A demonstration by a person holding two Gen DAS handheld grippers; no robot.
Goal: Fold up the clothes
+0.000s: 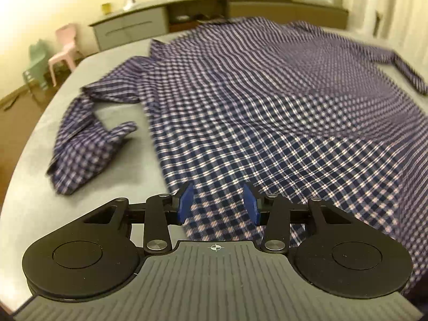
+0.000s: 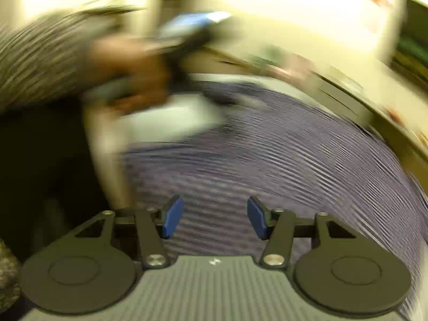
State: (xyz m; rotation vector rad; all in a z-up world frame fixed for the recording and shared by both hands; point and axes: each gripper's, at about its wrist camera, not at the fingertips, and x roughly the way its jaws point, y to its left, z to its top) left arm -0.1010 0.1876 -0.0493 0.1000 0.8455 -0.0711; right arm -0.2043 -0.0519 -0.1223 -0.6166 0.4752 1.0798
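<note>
A blue-and-white checked shirt lies spread flat on a grey table. Its left sleeve is bent and bunched beside the body; the other sleeve stretches off at the far right. My left gripper is open, its blue pads over the shirt's near hem, nothing between them. In the right wrist view, heavily blurred, my right gripper is open above the same shirt. The person's left hand and its gripper show blurred at the upper left.
A long grey sideboard with small items on top runs behind the table. A pink plastic chair and a green one stand at the far left on a wooden floor. The table's left edge curves close to the bunched sleeve.
</note>
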